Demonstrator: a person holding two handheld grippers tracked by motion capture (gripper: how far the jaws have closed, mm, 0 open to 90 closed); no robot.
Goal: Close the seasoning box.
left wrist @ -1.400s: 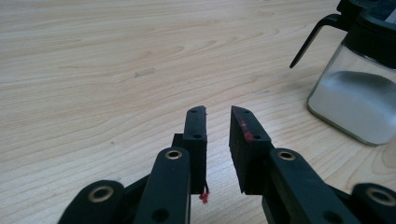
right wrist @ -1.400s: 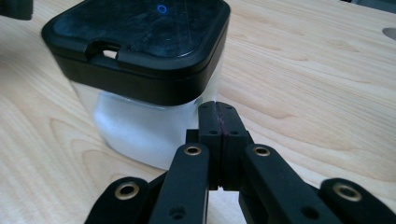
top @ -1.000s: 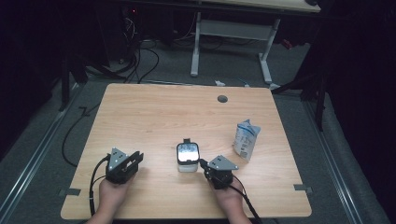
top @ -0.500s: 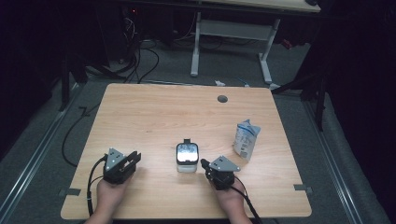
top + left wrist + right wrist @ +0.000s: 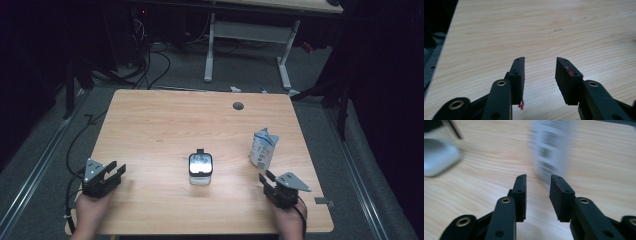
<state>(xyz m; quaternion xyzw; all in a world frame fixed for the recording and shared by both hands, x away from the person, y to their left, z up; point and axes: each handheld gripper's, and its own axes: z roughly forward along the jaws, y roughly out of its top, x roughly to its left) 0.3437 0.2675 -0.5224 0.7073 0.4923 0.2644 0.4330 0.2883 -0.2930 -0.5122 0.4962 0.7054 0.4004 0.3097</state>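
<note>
While my left tongs and right tongs have just been opening, both part-open, empty, milk carton near right, tabletop.

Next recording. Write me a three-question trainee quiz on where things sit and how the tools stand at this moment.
1. True or false: the right tool grips the carton.
2. What lies at the table's middle? A) a small white box with a black lid B) a red mug C) a plate
3. What stands just ahead of the right tool?

Key: 1. False: both tools, the left tool too, have just been opening and hold nothing. 2. A. 3. The carton.
</note>
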